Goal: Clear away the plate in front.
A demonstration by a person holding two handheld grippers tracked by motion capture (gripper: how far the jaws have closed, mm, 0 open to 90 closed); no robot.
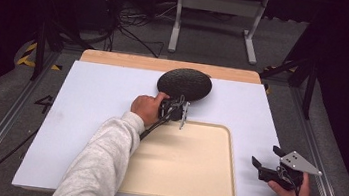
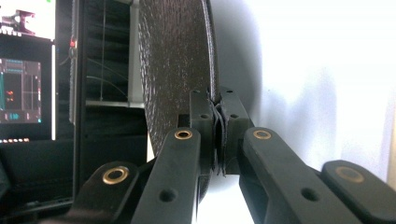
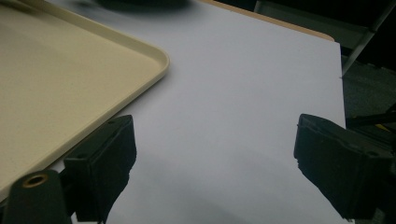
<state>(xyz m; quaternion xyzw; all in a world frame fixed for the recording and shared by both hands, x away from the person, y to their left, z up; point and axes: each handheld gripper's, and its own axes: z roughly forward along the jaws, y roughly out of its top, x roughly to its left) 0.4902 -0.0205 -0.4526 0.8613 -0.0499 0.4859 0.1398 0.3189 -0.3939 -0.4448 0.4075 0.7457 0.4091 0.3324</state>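
the left gripper (image 1: 179, 109) has its jaws clenched on the near rim of the black textured disc (image 1: 185, 83) at the surface's far edge, probably to drag it toward the beige tray (image 1: 225, 185), while the right gripper (image 1: 268, 162) waits with jaws released.

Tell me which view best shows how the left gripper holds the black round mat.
The left gripper view: the left gripper is shut on the edge of the black round mat, pads pinching its rim. The high view shows the mat whole but the grip small. The right gripper view catches a dark blur at its top edge.
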